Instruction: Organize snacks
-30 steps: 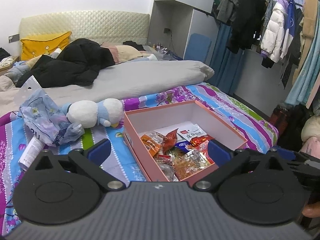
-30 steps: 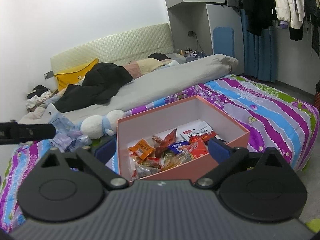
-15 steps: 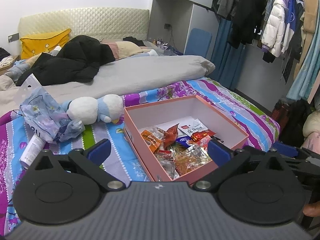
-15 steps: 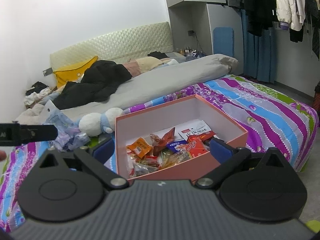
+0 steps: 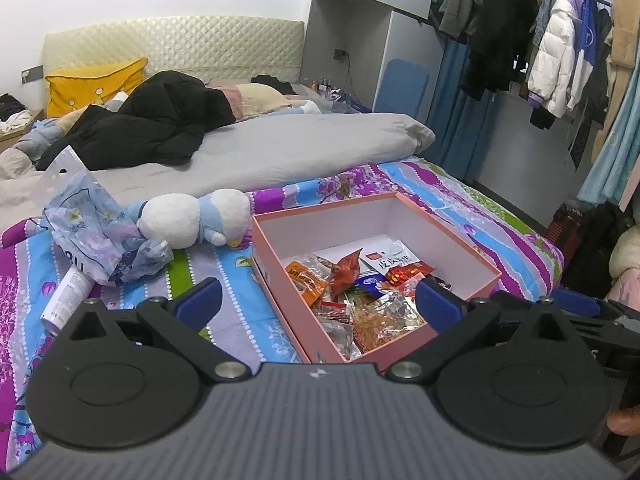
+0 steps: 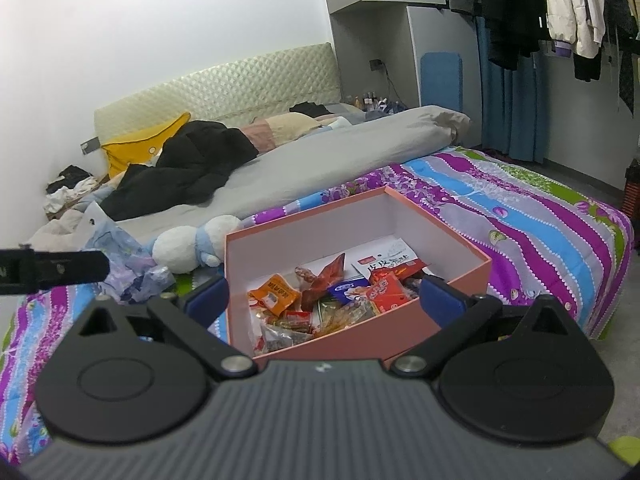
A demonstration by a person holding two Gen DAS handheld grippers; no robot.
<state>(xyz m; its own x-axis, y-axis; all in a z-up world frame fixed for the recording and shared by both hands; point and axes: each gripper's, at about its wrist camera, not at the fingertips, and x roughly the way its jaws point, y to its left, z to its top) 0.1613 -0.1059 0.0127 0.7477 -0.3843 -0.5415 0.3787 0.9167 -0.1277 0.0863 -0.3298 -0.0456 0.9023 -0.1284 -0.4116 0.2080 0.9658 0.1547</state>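
Striped purple, blue and green bedspread [image 6: 532, 220] covers the bed; quilted cream headboard [image 5: 172, 46], hanging coats [image 5: 560, 48]. Pink cardboard box [image 6: 372, 334], square, holds crinkled foil snack packets [image 6: 320, 300]. Left gripper [image 5: 316, 300] and right gripper [image 6: 324, 300]: fingers wide, empty. Plush toy [image 5: 192, 220] beside box.

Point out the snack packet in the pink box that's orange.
The orange packet lies at the left side of the pink box, near its left wall. The packets beside it are dark red, blue, bright red, white or clear; this alone is orange with white lettering.
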